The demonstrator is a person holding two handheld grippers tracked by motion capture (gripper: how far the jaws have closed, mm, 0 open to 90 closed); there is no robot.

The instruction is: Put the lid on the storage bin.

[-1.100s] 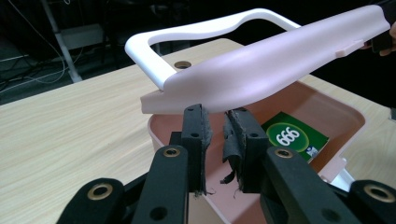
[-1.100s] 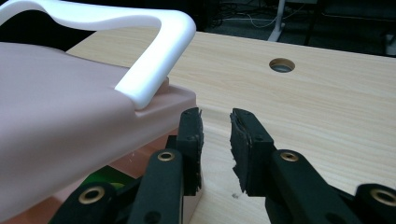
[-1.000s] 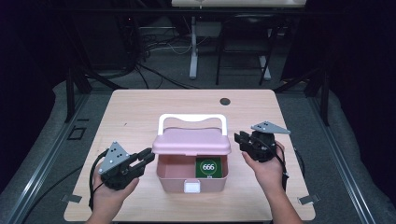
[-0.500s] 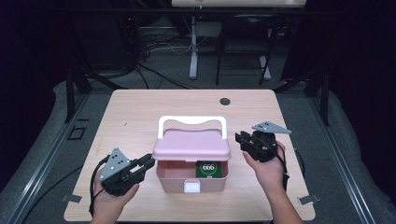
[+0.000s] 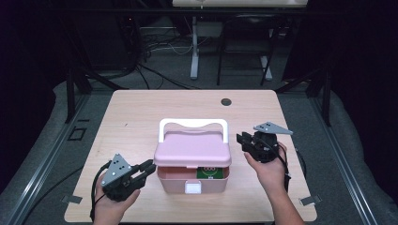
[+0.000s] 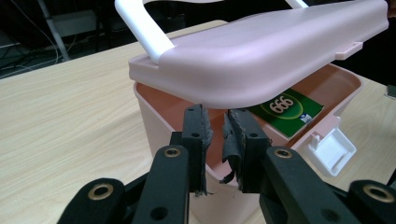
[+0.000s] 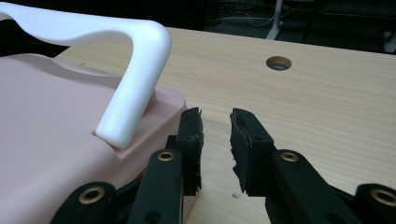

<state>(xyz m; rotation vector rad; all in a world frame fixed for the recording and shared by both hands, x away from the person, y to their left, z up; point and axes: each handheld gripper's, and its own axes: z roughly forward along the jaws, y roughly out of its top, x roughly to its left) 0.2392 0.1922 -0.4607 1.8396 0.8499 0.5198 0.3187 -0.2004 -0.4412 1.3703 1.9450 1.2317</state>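
Note:
A pink box (image 5: 174, 180) with a white handle (image 5: 193, 124) stands mid-table. Its lid (image 5: 192, 150) hangs partly lowered, leaving a gap at the front. Inside lies a green card (image 5: 211, 172) marked 666, also visible under the lid (image 6: 261, 56) as the card (image 6: 285, 107). My left gripper (image 5: 149, 167) sits just left of the box's front corner. Its jaws (image 6: 215, 121) are nearly together with nothing between them. My right gripper (image 5: 241, 139) rests beside the box's right rear corner, open and empty (image 7: 215, 121), next to the handle (image 7: 135, 70).
A white latch (image 5: 193, 187) hangs open at the box front. A round cable hole (image 5: 226, 101) sits near the table's far edge. Bare wood lies left, right and behind the box. Cables and stand legs cover the dark floor beyond.
The lid has dropped lower and now covers most of the green card. My left gripper has drawn back slightly toward the near edge. The right gripper has stayed put.

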